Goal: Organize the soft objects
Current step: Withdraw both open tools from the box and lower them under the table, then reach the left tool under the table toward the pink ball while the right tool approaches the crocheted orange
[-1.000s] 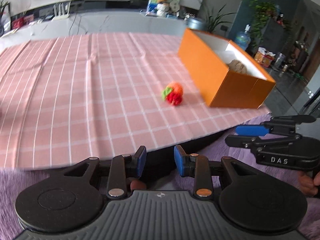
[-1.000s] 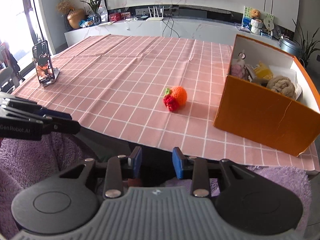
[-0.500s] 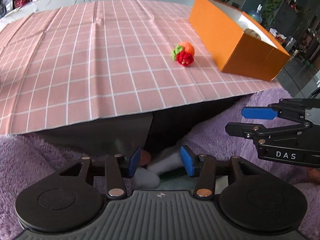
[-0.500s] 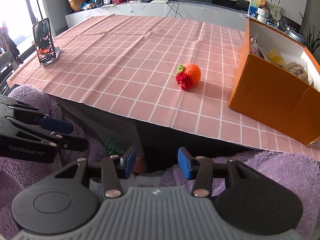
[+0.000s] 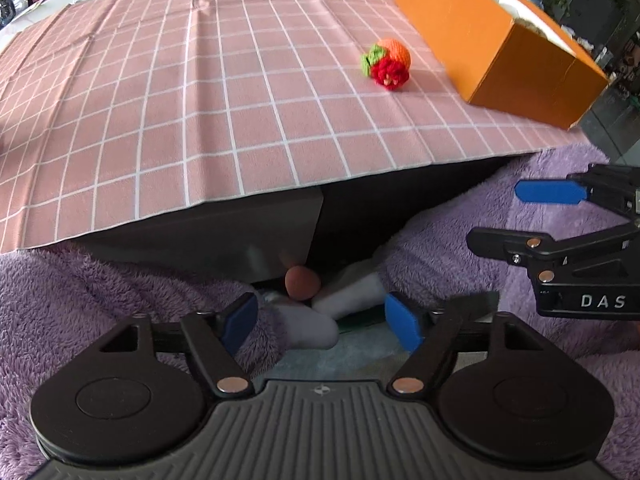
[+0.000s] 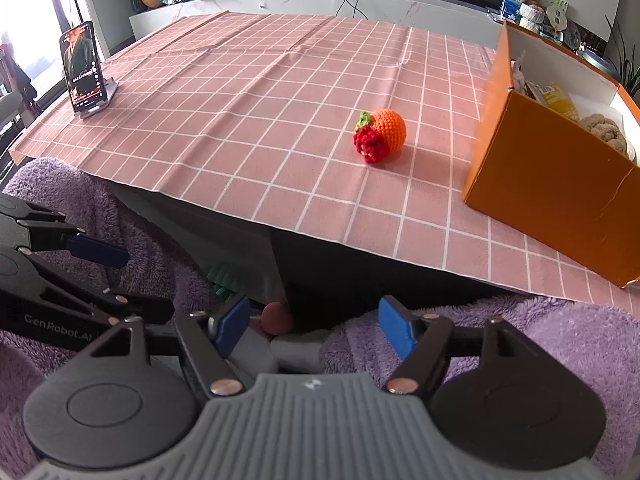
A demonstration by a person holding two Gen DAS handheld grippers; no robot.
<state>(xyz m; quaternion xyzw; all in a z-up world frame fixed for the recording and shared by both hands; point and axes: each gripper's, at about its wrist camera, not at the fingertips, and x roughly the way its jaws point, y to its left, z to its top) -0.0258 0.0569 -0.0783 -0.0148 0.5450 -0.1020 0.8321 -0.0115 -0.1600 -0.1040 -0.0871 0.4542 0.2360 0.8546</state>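
Both tools, left (image 5: 320, 320) and right (image 6: 314, 324), just spread empty, below the tabletop (image 6: 280, 120); crocheted fruit (image 6: 380, 136) lies ahead.

My count: one crocheted orange-and-red fruit toy (image 6: 379, 136) on one pink checked tablecloth (image 6: 256, 92), one orange cardboard box (image 6: 552, 184) with one tan knitted lump (image 6: 604, 130) visible inside, one phone on a stand (image 6: 82, 72), my two grippers.
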